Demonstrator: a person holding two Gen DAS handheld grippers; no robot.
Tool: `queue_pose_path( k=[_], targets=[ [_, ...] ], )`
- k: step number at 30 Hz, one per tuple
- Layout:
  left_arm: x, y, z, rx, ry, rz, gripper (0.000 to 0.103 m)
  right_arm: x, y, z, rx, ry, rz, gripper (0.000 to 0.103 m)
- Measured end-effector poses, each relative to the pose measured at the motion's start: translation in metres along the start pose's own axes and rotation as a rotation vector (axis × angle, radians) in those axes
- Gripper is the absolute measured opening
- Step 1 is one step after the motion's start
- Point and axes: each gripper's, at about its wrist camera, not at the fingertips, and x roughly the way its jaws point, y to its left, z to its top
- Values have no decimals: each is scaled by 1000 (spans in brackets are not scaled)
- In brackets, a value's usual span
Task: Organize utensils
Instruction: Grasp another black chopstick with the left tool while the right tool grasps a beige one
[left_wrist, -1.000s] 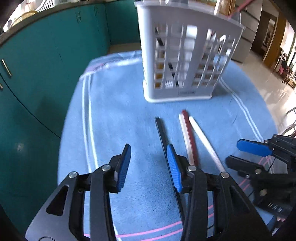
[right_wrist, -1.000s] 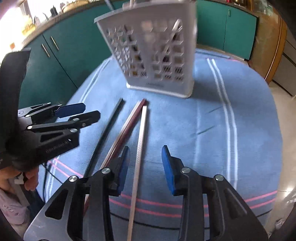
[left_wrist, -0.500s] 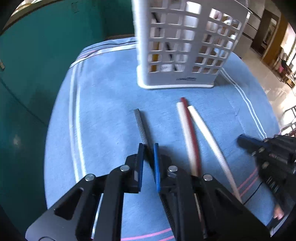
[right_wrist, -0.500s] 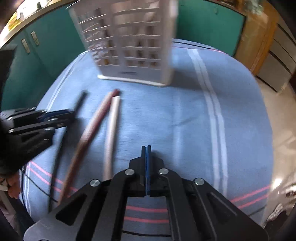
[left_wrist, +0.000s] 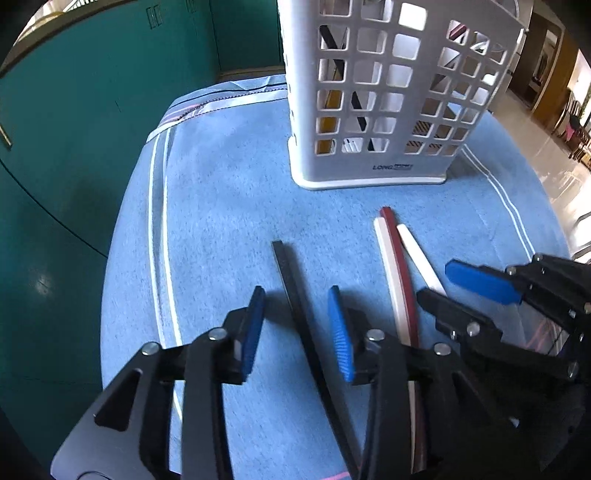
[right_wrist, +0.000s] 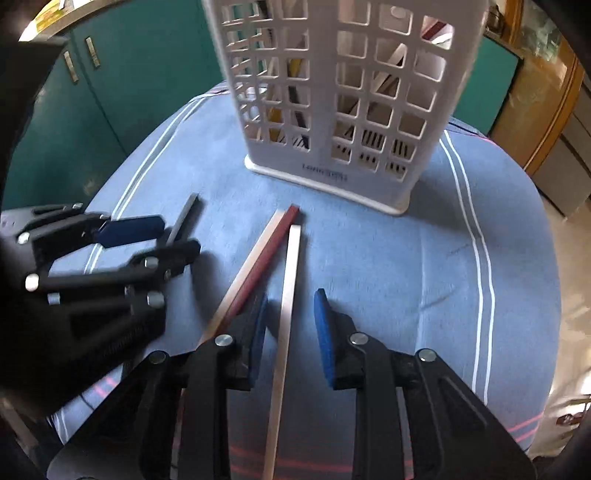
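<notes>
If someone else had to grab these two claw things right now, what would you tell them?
Left gripper: jaws opening, straddling the black stick, not gripping it.
Right gripper: jaws opening around the white stick, no grip.
A dark red stick and a cream stick lie together on the blue cloth.
The white basket already holds some utensils.
Left: four sticks to go in.

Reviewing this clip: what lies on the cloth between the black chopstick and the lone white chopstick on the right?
In the left wrist view, a white chopstick and a dark red chopstick lie side by side between the black chopstick and the lone white chopstick.
</notes>
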Motion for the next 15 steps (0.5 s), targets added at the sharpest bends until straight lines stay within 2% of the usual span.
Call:
queue_pose_path(
  k=[1, 2, 3, 5, 6, 7, 10, 11, 12, 13, 15],
  targets=[
    [2, 1, 3, 2, 2, 6, 41, 1, -2, 3, 11, -1, 1, 26],
    [3, 1, 5, 3, 0, 8, 41, 3, -5, 6, 17, -3, -1, 20],
    [3, 1, 4, 1, -1, 8, 42, 2, -7, 7, 25, -1, -8, 10],
    [3, 4, 4, -12, -5, -3, 38, 2, -19, 10, 55, 7, -6, 8],
    [4, 6, 3, -14, -6, -2, 31, 1, -24, 9, 67, 10, -8, 7],
    [3, 8, 2, -18, -6, 3, 25, -2, -29, 7, 83, 15, -23, 7],
    [0, 8, -1, -13, -4, 6, 24, -10, -45, -2, 106, 17, -38, 7],
    [1, 8, -1, -12, -7, 8, 25, -10, -46, -2, 100, 17, -33, 7],
    [2, 9, 0, -14, -7, 19, 31, -10, -45, -1, 93, 18, -35, 10],
    [2, 10, 1, -18, -5, 28, 35, -9, -44, 1, 84, 22, -36, 17],
    [3, 11, 3, -28, -2, 30, 40, -4, -38, 8, 75, 28, -35, 23]
  ],
)
